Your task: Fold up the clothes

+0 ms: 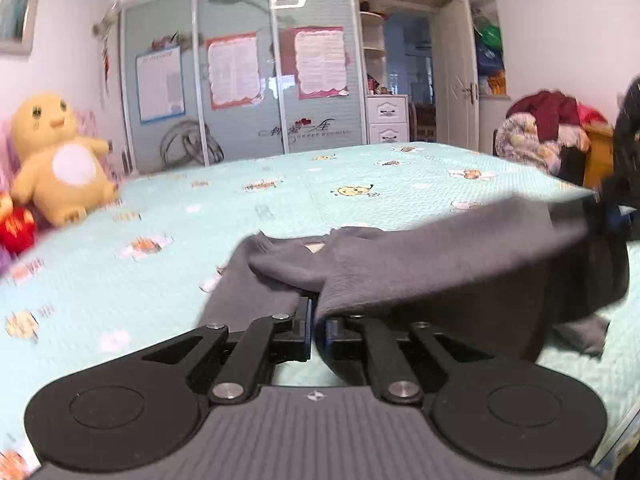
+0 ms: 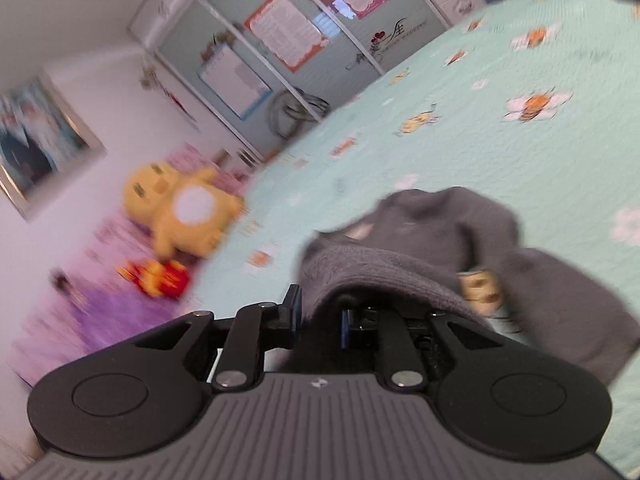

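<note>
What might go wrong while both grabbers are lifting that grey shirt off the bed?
1. The grey shirt could slip: each hand-held gripper, left and right, seems to pinch only a thin edge.
2. A loose corner hangs low near the bed and may crumple under the fold.
3. Both views are blurred, which suggests quick motion, so the fold may land crooked.

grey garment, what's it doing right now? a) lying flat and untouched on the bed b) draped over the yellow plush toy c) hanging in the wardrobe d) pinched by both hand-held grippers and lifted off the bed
d: the grey garment is clamped in the left hand-held gripper and the right hand-held gripper, with part of it raised above the mint bedspread.
</note>
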A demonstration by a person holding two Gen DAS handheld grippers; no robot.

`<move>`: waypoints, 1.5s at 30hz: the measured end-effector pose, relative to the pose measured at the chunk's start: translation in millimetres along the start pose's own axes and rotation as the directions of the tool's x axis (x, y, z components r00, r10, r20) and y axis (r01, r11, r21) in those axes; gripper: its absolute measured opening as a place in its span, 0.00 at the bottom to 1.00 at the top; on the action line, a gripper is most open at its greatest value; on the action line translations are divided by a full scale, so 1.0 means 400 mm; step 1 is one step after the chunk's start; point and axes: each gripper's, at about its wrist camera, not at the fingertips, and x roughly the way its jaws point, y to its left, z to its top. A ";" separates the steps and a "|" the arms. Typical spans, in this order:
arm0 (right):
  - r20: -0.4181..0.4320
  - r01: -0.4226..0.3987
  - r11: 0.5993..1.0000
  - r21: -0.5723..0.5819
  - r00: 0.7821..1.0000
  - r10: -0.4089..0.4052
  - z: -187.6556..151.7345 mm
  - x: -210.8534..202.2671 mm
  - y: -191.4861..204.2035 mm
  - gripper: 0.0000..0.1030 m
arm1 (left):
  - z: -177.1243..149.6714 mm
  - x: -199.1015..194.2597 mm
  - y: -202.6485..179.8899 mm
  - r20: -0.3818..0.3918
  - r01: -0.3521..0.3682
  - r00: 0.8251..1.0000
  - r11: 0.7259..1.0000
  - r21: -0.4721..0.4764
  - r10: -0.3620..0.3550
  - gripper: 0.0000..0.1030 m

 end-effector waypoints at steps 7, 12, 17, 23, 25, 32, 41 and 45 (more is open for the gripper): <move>-0.206 0.072 0.993 -0.093 0.974 -0.090 -0.120 0.002 -0.070 0.47 | -0.110 0.057 -0.067 -0.176 0.026 0.984 0.995 0.100 -0.008 0.13; -0.225 0.175 0.970 -0.167 0.951 -0.210 -0.188 -0.053 -0.118 0.51 | -0.157 0.107 -0.065 -0.231 0.018 0.973 0.990 0.143 0.015 0.44; -0.126 0.310 0.915 -0.260 0.928 -0.350 -0.221 -0.091 -0.156 0.52 | -0.163 0.121 -0.069 -0.231 0.014 0.973 0.990 0.144 0.020 0.45; -0.041 0.382 0.885 -0.267 0.913 -0.406 -0.217 -0.049 -0.203 0.52 | -0.147 0.108 -0.063 -0.219 0.005 0.975 0.994 0.107 0.019 0.40; -0.025 0.382 0.888 -0.257 0.916 -0.401 -0.213 -0.045 -0.212 0.52 | -0.137 0.096 -0.056 -0.207 0.007 0.978 0.995 0.098 0.014 0.27; -0.060 0.357 0.913 -0.198 0.925 -0.375 -0.213 0.037 -0.257 0.48 | -0.120 0.105 -0.076 -0.212 0.018 0.977 0.994 0.110 0.006 0.19; 0.071 0.339 0.904 -0.261 0.941 -0.332 -0.160 -0.022 -0.162 0.02 | -0.070 0.050 -0.071 -0.152 0.041 0.988 0.991 0.129 -0.021 0.02; 0.178 0.335 0.888 -0.315 0.940 -0.291 -0.117 -0.114 -0.100 0.02 | 0.034 -0.105 -0.020 -0.028 0.039 0.999 0.995 0.097 -0.036 0.02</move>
